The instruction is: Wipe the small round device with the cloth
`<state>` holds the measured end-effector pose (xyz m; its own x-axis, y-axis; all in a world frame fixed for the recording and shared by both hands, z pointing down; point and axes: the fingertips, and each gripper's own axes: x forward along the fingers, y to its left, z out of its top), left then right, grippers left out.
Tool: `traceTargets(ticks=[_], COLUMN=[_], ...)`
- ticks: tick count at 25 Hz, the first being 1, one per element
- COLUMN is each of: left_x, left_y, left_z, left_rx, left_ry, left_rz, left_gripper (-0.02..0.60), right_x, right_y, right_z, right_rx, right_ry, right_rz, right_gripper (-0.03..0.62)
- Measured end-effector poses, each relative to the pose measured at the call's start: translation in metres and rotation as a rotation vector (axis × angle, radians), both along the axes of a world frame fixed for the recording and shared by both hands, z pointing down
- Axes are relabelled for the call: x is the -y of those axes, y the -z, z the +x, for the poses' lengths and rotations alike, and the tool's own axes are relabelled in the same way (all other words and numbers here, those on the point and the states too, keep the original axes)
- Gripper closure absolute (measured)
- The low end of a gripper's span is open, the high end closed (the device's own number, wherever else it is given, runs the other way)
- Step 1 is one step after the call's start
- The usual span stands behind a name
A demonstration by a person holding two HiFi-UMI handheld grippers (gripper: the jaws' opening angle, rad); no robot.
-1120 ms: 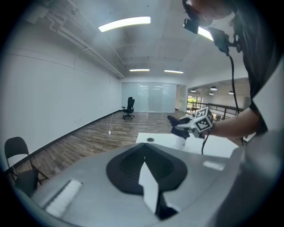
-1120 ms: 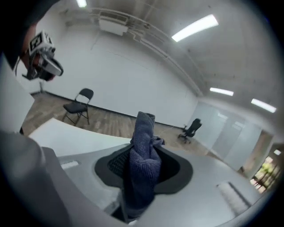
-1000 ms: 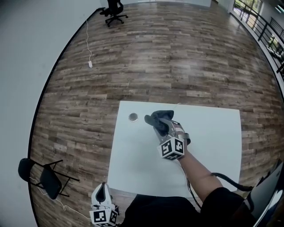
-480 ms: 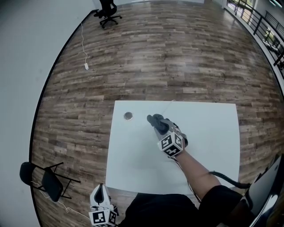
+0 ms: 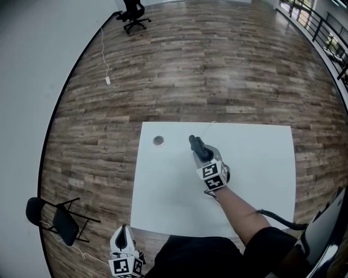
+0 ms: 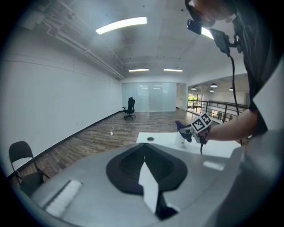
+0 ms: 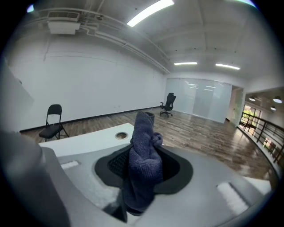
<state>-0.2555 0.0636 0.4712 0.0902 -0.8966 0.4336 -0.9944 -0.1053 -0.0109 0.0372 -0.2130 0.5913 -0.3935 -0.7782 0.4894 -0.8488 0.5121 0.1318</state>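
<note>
right tool pinches the cloth, device sits apart on the counter

the right tool (image 5: 194, 143) is clamped on a dark blue towelling cloth (image 5: 199, 148). in the right gripper view the cloth (image 7: 143, 159) is bunched into an upright roll between the jaws, and its top stands above the tool's grey body. the tool hangs over the middle of the white counter (image 5: 261, 163), with its marker cube (image 5: 213, 177) toward the person and a bare forearm (image 5: 239, 209) behind it. whether the cloth touches the counter cannot be told.

the small round device (image 5: 159, 141) lies flat near the far left corner of the counter, to the left of the cloth and clear of it. the right gripper view shows the device (image 7: 120, 135) as a low ring with a darker middle, just left of the cloth's top.

the left tool (image 5: 124, 234) is held low, off the near left edge of the counter. its jaws are pressed together with nothing between them (image 6: 150, 190), and it points toward the counter.

on the wood floor (image 5: 217, 70) a black folding chair (image 5: 60, 220) stands to the left, and a black office chair (image 5: 132, 13) stands far off.
</note>
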Motion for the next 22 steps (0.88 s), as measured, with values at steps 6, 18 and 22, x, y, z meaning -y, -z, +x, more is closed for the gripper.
traceTargets(ticks=[6,18,22], left_x=[-0.002,-0.001,0.001], left_y=[0.001,-0.004,-0.003], left_z=[-0.002,-0.001,0.003], left_rx=[0.01,0.0,0.003], left_ry=[-0.002,-0.007,-0.018], left_rz=[-0.003,-0.007,-0.008], left_gripper=[0.574,0.574,0.574], right_x=[-0.002,-0.034,-0.055], right_y=[0.0,-0.018,-0.055], right_z=[0.005,-0.028,-0.049], right_rx=[0.065,-0.393,-0.391], right_ry=[-0.078,0.237,0.344], right_rz=[0.021,0.136,0.01], right_gripper=[0.468,0.468,0.468])
